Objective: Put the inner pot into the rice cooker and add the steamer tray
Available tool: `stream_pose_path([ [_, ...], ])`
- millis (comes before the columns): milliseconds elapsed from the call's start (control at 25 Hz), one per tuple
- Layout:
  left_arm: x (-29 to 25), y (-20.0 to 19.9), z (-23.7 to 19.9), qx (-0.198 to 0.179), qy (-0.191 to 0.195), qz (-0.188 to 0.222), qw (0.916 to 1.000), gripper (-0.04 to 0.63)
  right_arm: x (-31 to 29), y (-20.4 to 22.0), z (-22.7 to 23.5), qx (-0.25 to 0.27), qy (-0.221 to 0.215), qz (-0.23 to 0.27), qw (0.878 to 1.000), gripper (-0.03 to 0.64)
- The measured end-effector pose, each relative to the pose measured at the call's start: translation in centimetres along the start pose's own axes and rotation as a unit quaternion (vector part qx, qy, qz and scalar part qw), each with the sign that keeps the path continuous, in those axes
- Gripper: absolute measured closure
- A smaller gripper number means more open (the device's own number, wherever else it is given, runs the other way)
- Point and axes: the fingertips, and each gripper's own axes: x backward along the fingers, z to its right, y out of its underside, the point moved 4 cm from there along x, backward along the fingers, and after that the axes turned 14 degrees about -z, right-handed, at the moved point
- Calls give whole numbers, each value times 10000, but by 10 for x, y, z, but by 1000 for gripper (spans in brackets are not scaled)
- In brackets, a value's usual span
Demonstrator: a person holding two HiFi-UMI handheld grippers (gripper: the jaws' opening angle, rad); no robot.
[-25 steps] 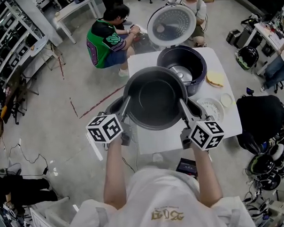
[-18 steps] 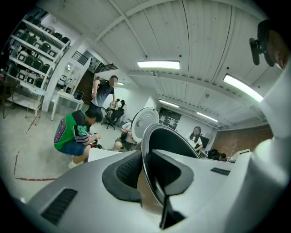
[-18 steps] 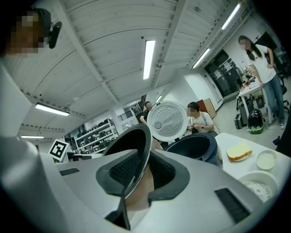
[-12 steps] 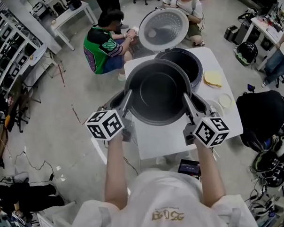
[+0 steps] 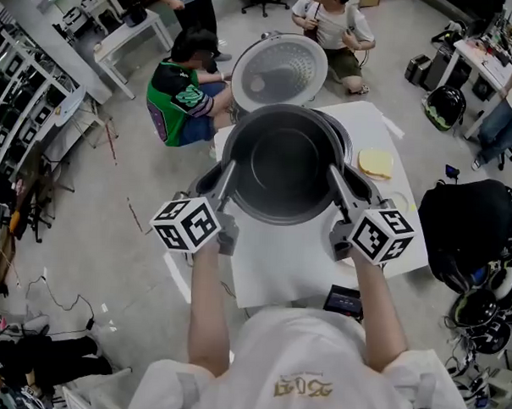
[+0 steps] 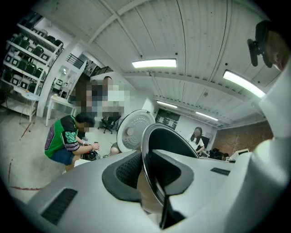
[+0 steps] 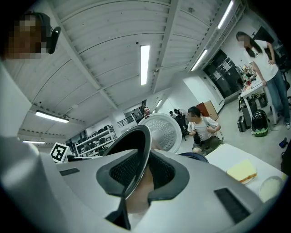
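The dark round inner pot [image 5: 281,162] hangs level in the air between my two grippers. My left gripper [image 5: 226,171] is shut on its left rim and my right gripper [image 5: 332,174] is shut on its right rim. In the left gripper view the pot's thin rim [image 6: 146,159] runs between the dark pads [image 6: 125,175]. The right gripper view shows the rim [image 7: 138,159] clamped the same way. The rice cooker [image 5: 347,147] sits directly under the pot and is almost wholly hidden by it. Its open lid [image 5: 278,71] stands up behind.
The cooker stands on a white table [image 5: 292,260]. A yellow pad [image 5: 375,162] lies on the table's right side, with a pale round thing [image 7: 272,186] near it. People crouch beyond the table [image 5: 186,95]. Bags and helmets crowd the floor at the right [image 5: 479,226].
Both grippers have carried the pot away from me and a little up. It has gone from in front of the cooker to over the cooker's opening, covering it.
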Motion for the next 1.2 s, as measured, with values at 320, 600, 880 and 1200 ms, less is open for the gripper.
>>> stream_pose_path([
  [320,-44,-10,3,148,-6,67,9999,509,-13,-23,39,77,-26,-69,9999,528],
  [600,-81,-10,3,289,-113,-4,9995,509,-28,-31,76,29,-77,-257,9996,528],
  [880,-103,-4,-13,432,-270,-151,9986,509,-53,-24,98,-127,-121,-452,9988,529],
  [1200,-132,3,-34,609,-359,-508,9962,508,-79,-16,122,-378,-10,-785,9962,529],
])
